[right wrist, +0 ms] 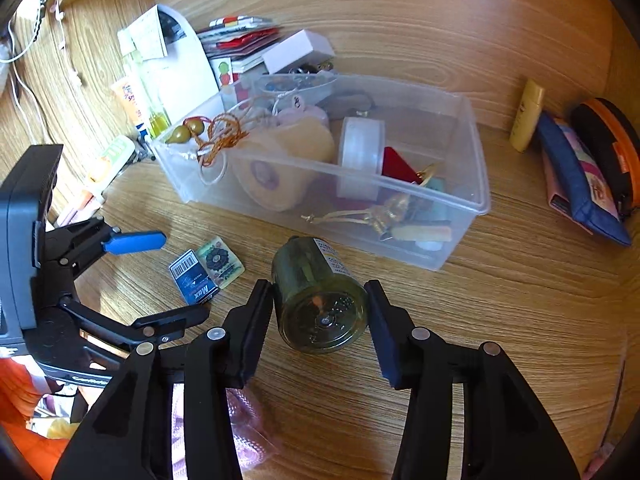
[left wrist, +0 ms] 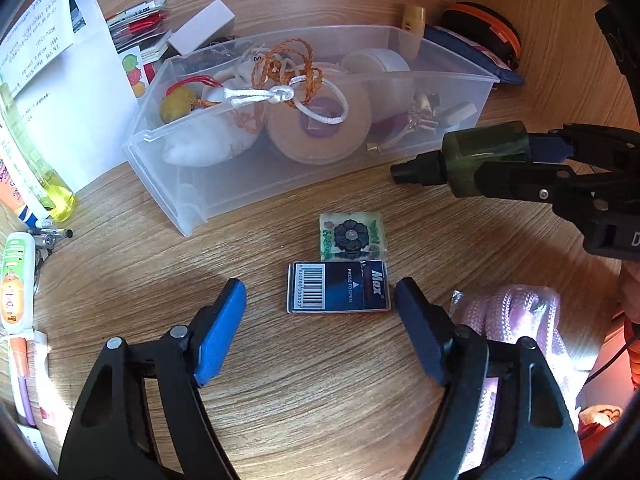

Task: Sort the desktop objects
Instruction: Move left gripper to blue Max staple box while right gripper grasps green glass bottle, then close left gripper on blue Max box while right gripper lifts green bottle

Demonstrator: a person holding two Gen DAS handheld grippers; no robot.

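Observation:
A clear plastic bin [left wrist: 240,184] [right wrist: 476,184] full of small items stands on the wooden desk. My right gripper [right wrist: 320,308] is shut on a dark green bottle [right wrist: 318,296] [left wrist: 480,160] and holds it on its side above the desk, just in front of the bin. My left gripper [left wrist: 320,300] is open and empty, low over the desk, with a blue Max staple box [left wrist: 338,287] [right wrist: 194,276] between its fingertips. A square floral tile [left wrist: 351,236] [right wrist: 220,262] lies right behind the box.
Papers, tubes and pens [left wrist: 24,240] lie at the left. A yellow tube [right wrist: 526,116], a blue pouch [right wrist: 580,184] and an orange-rimmed case [right wrist: 612,148] lie right of the bin. A pink cord in a clear bag [left wrist: 516,312] lies near the front.

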